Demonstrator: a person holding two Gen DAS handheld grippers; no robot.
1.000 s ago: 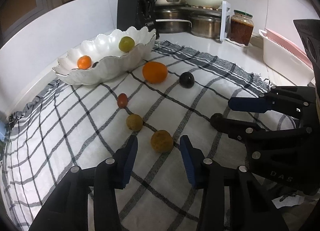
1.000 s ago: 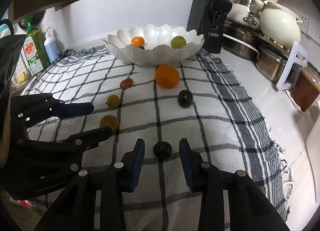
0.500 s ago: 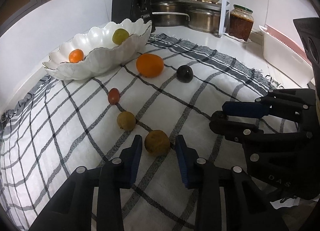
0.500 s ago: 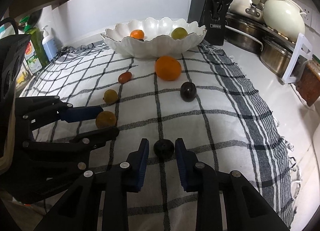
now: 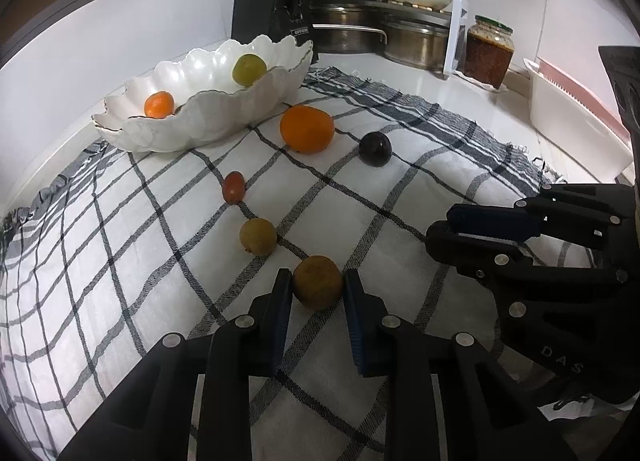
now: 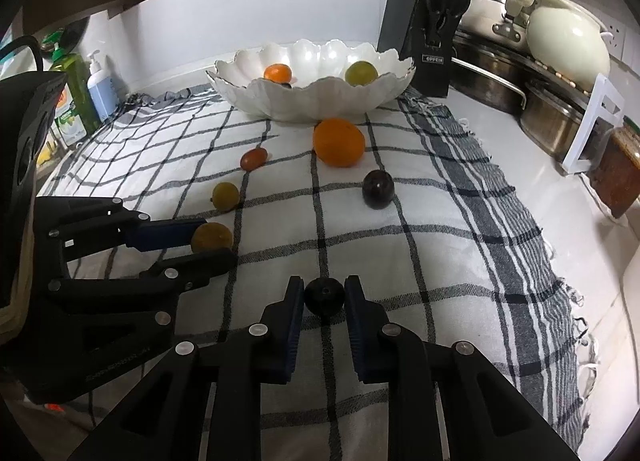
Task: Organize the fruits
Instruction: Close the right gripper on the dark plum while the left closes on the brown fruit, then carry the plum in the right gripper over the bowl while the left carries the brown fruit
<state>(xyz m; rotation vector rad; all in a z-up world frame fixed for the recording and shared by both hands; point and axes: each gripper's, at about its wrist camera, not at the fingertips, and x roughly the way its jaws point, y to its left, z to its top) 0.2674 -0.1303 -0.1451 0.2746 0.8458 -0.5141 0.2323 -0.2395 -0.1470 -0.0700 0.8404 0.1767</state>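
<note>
Over the checked cloth (image 5: pixel 120 261), my left gripper (image 5: pixel 316 275) is closing, and its blue pads touch both sides of a brown round fruit (image 5: pixel 317 287). My right gripper (image 6: pixel 324 283) is closing too, with its pads against a small dark fruit (image 6: pixel 324 297). Both fruits rest on the cloth. Farther on lie a yellow-green fruit (image 5: pixel 258 236), a small red fruit (image 5: pixel 233 187), an orange (image 5: pixel 307 128) and a dark plum (image 5: pixel 375 149). The white scalloped bowl (image 5: pixel 208 121) at the back holds a small orange fruit (image 5: pixel 159 104) and a green one (image 5: pixel 249 69).
Behind the bowl stands a black knife block (image 5: pixel 272 9), with steel pots (image 5: pixel 416 41) and a jar (image 5: pixel 489 49) to its right. A white and pink bin (image 5: pixel 580 121) sits at the far right. Soap bottles (image 6: pixel 76 97) stand beyond the cloth's left edge.
Both pairs of jaws have narrowed from wide apart to touching the fruit between them: the left on the brown fruit, the right on the dark one. Neither fruit has moved.
</note>
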